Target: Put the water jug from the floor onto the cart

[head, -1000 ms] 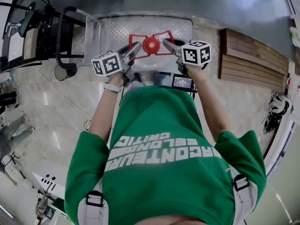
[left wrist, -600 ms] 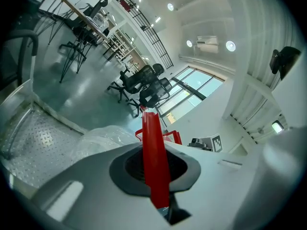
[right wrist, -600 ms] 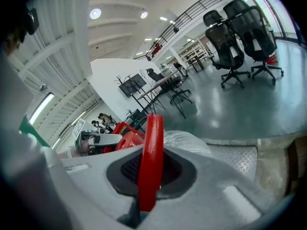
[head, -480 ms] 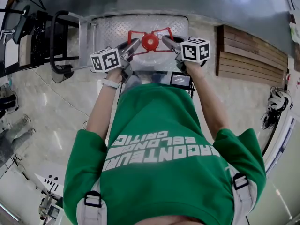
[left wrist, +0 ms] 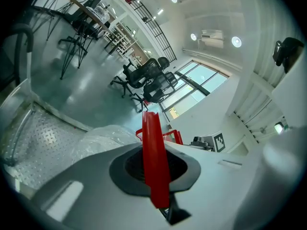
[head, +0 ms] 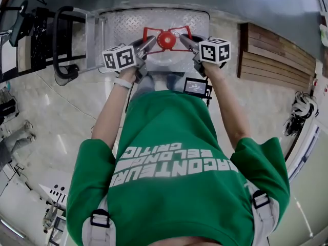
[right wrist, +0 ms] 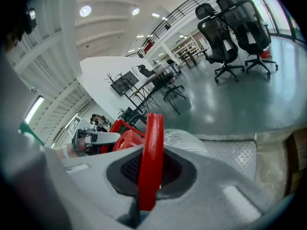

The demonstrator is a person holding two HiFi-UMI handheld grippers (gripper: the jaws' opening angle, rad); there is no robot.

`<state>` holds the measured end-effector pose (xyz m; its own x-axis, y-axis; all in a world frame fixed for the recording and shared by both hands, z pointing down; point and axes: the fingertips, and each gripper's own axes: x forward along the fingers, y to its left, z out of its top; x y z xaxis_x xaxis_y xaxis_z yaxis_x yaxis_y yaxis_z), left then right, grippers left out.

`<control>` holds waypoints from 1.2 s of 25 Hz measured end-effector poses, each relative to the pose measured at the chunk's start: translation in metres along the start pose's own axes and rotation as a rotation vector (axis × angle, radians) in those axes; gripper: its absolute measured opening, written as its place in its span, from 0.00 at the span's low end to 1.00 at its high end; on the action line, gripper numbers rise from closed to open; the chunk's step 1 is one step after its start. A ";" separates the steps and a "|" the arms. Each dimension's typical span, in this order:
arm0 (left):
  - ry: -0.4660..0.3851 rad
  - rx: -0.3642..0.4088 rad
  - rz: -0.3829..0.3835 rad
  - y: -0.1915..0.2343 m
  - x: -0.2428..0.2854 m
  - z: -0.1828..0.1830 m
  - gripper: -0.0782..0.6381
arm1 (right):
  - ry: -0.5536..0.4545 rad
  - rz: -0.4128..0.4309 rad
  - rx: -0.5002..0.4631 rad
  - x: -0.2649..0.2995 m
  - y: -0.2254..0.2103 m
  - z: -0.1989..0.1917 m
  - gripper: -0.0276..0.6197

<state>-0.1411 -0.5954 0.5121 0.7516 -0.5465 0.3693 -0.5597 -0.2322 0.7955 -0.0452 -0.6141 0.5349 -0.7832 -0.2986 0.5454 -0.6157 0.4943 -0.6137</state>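
The water jug is a clear plastic body [left wrist: 103,135] with a red cap [head: 166,39] and a red handle frame [head: 154,32] round the neck. It hangs between both grippers above the cart's diamond-plate deck [head: 123,27]. My left gripper [head: 151,39] is shut on the frame's left bar [left wrist: 154,162]. At the other side my right gripper [head: 182,37] is shut on the right bar [right wrist: 151,157]. The right gripper view also shows the cap [right wrist: 125,140] and the left gripper [right wrist: 91,138] beyond it. Whether the jug's bottom touches the deck is hidden.
The cart's black push handle [head: 59,45] stands at the deck's left end. Wooden boards [head: 277,60] lie on the floor to the right. Black stands and chairs [head: 25,35] crowd the far left. A small screen [head: 196,87] sits at the person's waist.
Both grippers, with the jug between them, have moved forward over the cart deck and sunk lower. The grips on the red frame look the same.
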 end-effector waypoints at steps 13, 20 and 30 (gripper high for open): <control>0.066 -0.066 0.081 0.095 0.041 -0.013 0.16 | 0.059 -0.045 0.066 0.077 -0.063 -0.024 0.05; 0.095 -0.106 0.119 0.144 0.065 -0.027 0.16 | 0.107 -0.086 0.102 0.116 -0.100 -0.046 0.05; 0.145 -0.161 0.173 0.198 0.094 -0.049 0.16 | 0.160 -0.132 0.128 0.157 -0.145 -0.071 0.05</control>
<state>-0.1641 -0.6535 0.7283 0.6983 -0.4435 0.5619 -0.6299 -0.0080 0.7766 -0.0730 -0.6744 0.7500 -0.6782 -0.2158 0.7025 -0.7254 0.3495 -0.5930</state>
